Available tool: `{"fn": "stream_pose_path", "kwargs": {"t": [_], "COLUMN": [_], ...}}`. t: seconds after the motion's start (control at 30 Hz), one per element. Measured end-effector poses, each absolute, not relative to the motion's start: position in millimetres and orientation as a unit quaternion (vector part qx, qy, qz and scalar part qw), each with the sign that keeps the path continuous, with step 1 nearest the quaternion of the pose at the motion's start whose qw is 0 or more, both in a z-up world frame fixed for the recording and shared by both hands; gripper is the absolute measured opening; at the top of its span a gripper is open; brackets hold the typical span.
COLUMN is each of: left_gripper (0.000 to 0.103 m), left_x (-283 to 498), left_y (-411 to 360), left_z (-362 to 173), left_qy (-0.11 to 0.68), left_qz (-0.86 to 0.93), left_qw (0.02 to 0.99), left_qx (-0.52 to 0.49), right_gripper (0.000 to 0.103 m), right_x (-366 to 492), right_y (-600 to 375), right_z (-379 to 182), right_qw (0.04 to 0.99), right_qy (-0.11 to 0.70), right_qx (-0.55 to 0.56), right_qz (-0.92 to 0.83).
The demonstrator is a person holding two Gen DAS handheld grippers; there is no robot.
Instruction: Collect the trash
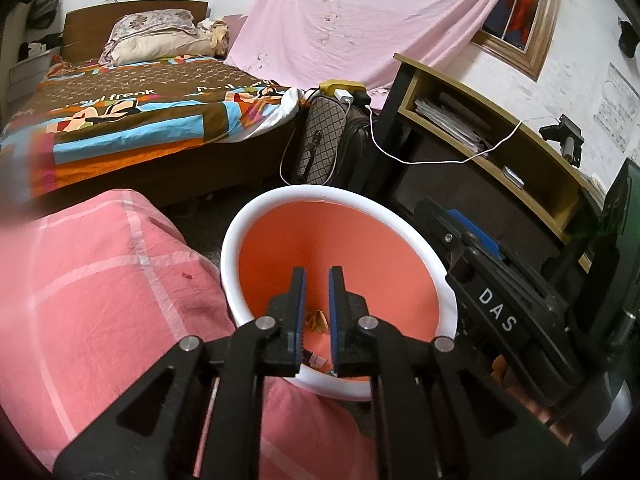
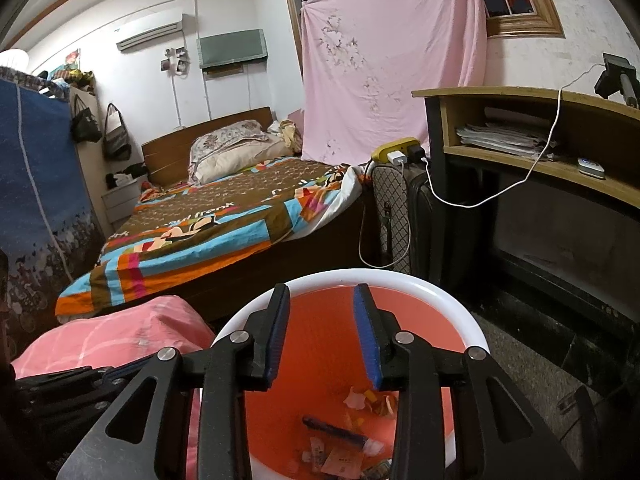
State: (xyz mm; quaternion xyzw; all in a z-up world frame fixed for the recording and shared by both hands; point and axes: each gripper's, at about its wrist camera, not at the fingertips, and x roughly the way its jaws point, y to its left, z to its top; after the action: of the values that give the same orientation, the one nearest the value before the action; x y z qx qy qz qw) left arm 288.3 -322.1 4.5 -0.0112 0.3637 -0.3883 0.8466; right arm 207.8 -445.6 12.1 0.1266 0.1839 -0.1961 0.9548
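**A:** Trash status? Where's it sitting?

**B:** Trash (image 2: 344,444) is all at the bottom of the waste bin (image 2: 476,336), the orange one with a white rim, on the floor right of the pink checked bundle (image 1: 100,280). From my right claw's camera I make out paper scraps, a crumpled white bit, small wrappers and one dark stick-shaped piece. Can't tell what the stick is.

**A:** Claws?

**B:** My right gripper (image 2: 324,336) hangs over the near rim, jaws apart, nothing between the pads. My left gripper (image 1: 318,316) is over the near-left side of the bin. Its jaws stand together, only a slim slot showing between the blue pads, and nothing pinched that I can see.

**A:** Handling, if anything needs re-picking?

**B:** My read: all light and floppy. Paper crushes, so a gentle squeeze is enough. Wrappers look glossy, likely slippery, so I'd pinch a fold or crumpled ridge, not a flat face. I'd take the stick across its middle.

**A:** And the bin itself?

**B:** Probably thin plastic, light, flexes a bit. I'd grab the rolled white rim, since the smooth wall gives no purchase. It'd tip easily if nudged, and the other claw is close alongside.
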Motion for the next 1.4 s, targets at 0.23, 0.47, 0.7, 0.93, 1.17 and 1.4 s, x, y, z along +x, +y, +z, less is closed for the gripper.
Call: {"fn": "stream_pose_path", "kwargs": {"t": [0.23,0.47,0.7,0.93,1.17,1.4], "left_gripper": [0.000,0.017,0.049,0.073,0.087,0.087], "left_x": [291,291,287,287,287,284], "left_y": [-315,-302,-285,-262,-241,-223], "left_z": [6,13,22,29,32,34], "left_qy": [0.359,0.339,0.310,0.285,0.253,0.234], "left_qz": [-0.365,-0.334,-0.297,-0.258,-0.201,-0.164], "left_qw": [0.859,0.879,0.903,0.923,0.945,0.957], "left_qx": [-0.019,-0.020,-0.022,-0.034,-0.046,-0.045], "right_gripper": [0.040,0.045,0.057,0.077,0.094,0.103], "right_x": [206,206,206,201,201,198], "right_y": [-446,-442,-441,-438,-435,-424], "right_z": [11,12,14,19,20,26], "right_qw": [0.955,0.955,0.955,0.957,0.958,0.964], "right_qy": [0.180,0.178,0.178,0.159,0.155,0.134], "right_qx": [0.128,0.126,0.123,0.126,0.123,0.118], "right_qz": [-0.198,-0.199,-0.204,-0.207,-0.207,-0.196]}}
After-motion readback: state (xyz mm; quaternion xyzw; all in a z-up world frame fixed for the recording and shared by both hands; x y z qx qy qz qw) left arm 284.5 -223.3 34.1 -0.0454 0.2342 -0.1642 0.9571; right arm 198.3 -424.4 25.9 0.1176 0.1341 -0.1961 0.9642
